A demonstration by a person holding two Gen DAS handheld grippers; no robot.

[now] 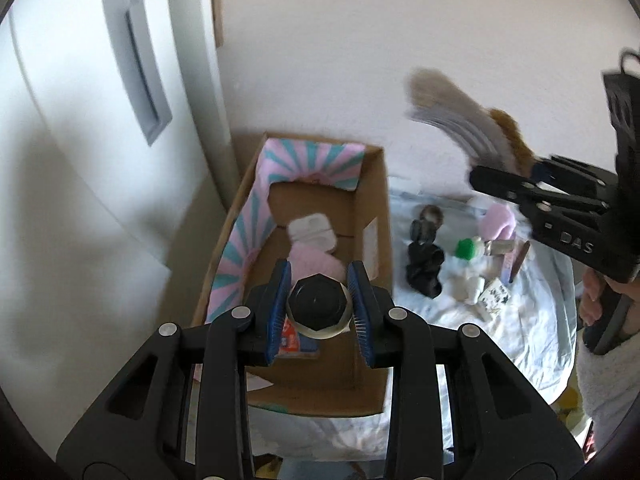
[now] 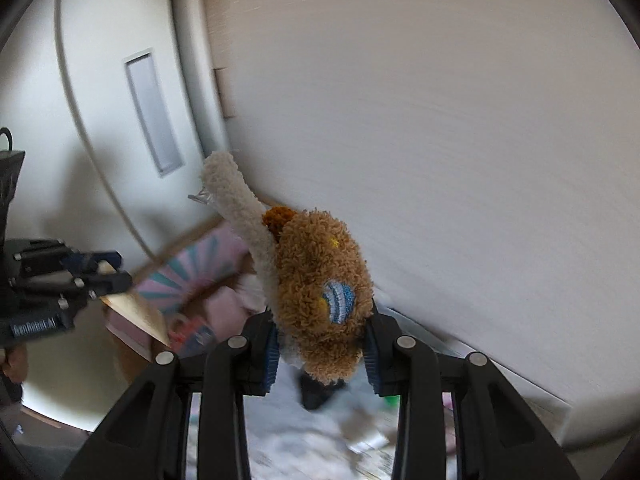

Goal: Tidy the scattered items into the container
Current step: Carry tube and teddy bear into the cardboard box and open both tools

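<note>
My left gripper (image 1: 319, 304) is shut on a jar with a black lid (image 1: 316, 302) and holds it above the open cardboard box (image 1: 372, 216). The box holds a pink-and-teal striped cloth (image 1: 256, 216), a pink fuzzy item (image 1: 316, 264) and a white case (image 1: 313, 232). My right gripper (image 2: 320, 344) is shut on a brown and cream plush sock (image 2: 316, 280), held up in the air to the right of the box; it shows blurred in the left wrist view (image 1: 472, 124). Scattered items lie on the white cloth (image 1: 532, 320): black socks (image 1: 425, 268), a green-capped bottle (image 1: 466, 249), a pink item (image 1: 498, 222).
A white door with a recessed handle (image 1: 140, 64) stands left of the box. A white wall (image 1: 360, 40) runs behind the box and cloth. Small white bottles and a printed card (image 1: 494, 296) lie among the scattered items.
</note>
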